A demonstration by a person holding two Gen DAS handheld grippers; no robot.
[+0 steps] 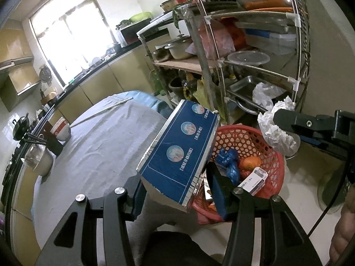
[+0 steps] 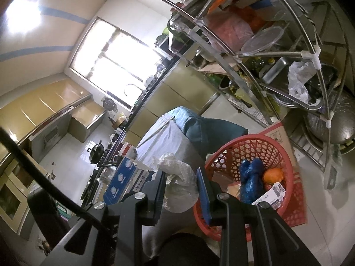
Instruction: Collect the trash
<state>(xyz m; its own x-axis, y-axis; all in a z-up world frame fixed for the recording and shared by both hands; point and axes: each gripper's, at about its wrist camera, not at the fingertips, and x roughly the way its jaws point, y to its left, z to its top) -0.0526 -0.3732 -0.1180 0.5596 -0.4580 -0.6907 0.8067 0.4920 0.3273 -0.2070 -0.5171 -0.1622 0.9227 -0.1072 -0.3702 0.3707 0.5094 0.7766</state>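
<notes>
While the left gripper (image 1: 177, 190) clamps a blue toothpaste box (image 1: 177, 153) between its pads, the box tilts upward and away, its far end hanging over the near rim of the red basket (image 1: 275, 155). Over on the other side, the right gripper (image 2: 180, 190) is closed on a crumpled white plastic wad (image 2: 179, 184), which bulges out between and beyond the fingers; in the left wrist view that same wad hangs above the basket's far rim. Inside the basket, which stands on the floor, lie a blue plastic bag (image 1: 229, 164), an orange fruit-like lump (image 1: 249, 163) and a small white carton with a barcode (image 1: 254, 180), all pressed together. A flattened cardboard sheet (image 2: 279, 135) sits beneath and behind the basket. Left of the basket stretches the desk (image 1: 99, 137), covered by a pale grey cloth, with chopsticks (image 1: 104, 110) lying loose across its far end and a red-and-white bowl (image 1: 62, 128) near its left edge. Behind the basket rises a metal rack (image 1: 255, 66) crowded with pans, trays, lidded containers and bags. A window glows brightly above the kitchen counter at the far side.
</notes>
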